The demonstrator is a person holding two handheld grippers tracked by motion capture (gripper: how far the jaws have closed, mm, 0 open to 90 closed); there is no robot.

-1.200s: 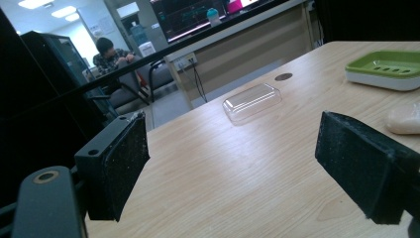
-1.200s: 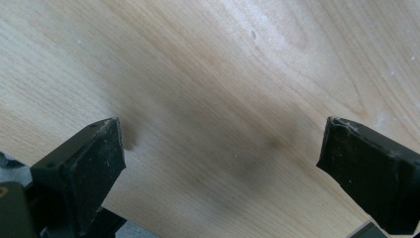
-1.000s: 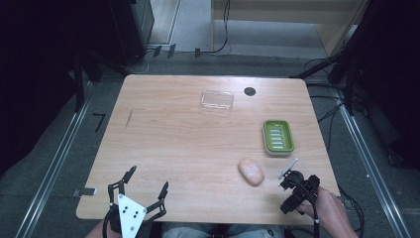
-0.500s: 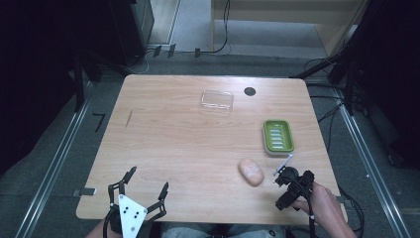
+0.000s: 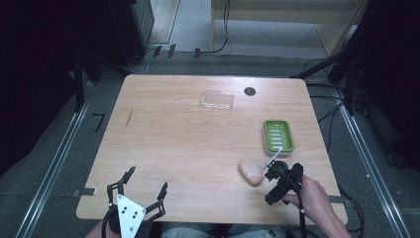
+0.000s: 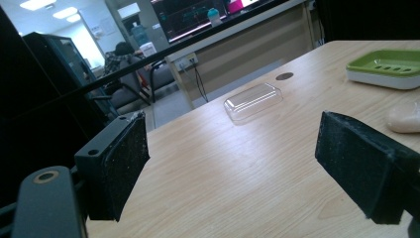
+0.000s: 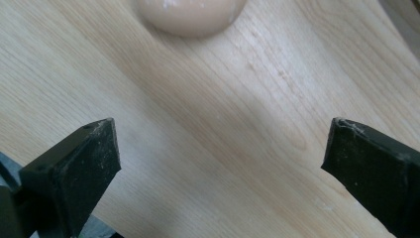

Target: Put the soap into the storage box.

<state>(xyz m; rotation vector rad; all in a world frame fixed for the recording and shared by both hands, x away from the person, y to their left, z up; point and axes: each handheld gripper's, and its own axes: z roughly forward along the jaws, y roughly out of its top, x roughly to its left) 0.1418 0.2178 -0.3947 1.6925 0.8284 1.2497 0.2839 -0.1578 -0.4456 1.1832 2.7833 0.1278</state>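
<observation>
1. Since a second ago, the right gripper [image 5: 278,174] has crept from the table's right edge toward 10 o'clock, closing on the soap; the left gripper [image 5: 144,187] has kept its place.
2. Peach-coloured and oval, the soap [image 5: 251,171] lies on the wooden table [image 5: 178,134] at the 4 o'clock part of the tabletop, just beside the right gripper and not between its jaws.
3. In the right gripper view the soap [image 7: 190,15] sits at 12 o'clock, ahead of the two jaws, which stand wide apart over bare wood with nothing between them.
4. A hand [image 5: 312,196] holds that gripper from 5 o'clock, its forearm coming in from the bottom right corner, the tool angled toward 10 o'clock.
5. Near the soap, at 1 o'clock from it, rests the green soap dish [image 5: 278,136].
6. Farther off at 12 o'clock lie a clear plastic lid [image 5: 217,100] and a dark round hole [image 5: 249,91].
7. At 7 o'clock the left gripper hangs at the near edge, jaws spread and empty, pointing up the table.
</observation>
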